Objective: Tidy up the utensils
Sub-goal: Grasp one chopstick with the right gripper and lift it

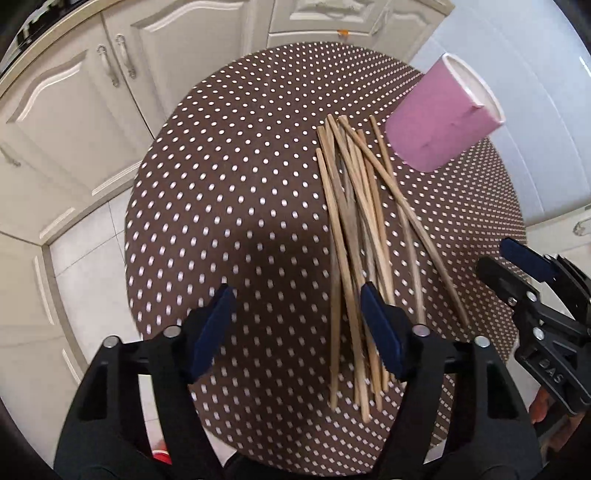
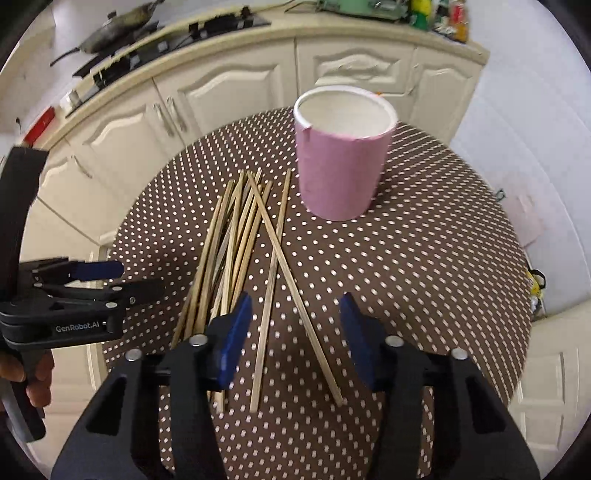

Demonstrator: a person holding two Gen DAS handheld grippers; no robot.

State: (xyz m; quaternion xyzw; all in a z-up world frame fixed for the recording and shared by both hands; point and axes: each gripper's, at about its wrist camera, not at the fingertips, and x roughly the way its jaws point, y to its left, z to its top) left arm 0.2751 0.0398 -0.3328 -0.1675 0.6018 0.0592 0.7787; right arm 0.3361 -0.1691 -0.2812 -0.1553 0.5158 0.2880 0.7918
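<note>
Several wooden chopsticks (image 1: 354, 229) (image 2: 236, 240) lie in a loose pile on a round table with a brown polka-dot cloth (image 1: 240, 184) (image 2: 424, 258). A pink cup (image 1: 439, 122) (image 2: 340, 177) with a white inside stands upright and empty just beyond the pile. My left gripper (image 1: 297, 295) (image 2: 138, 278) hovers open over the near end of the pile, its right finger above the sticks. My right gripper (image 2: 295, 301) (image 1: 496, 258) is open too; two crossed chopsticks lie below the gap between its jaws, untouched.
Cream kitchen cabinets (image 2: 229, 88) curve behind the table. On the counter above them are a stove with a pan (image 2: 122, 26) and some clutter. A white panel (image 2: 517, 147) stands to the right. The table edge falls off to tiled floor (image 1: 88, 251).
</note>
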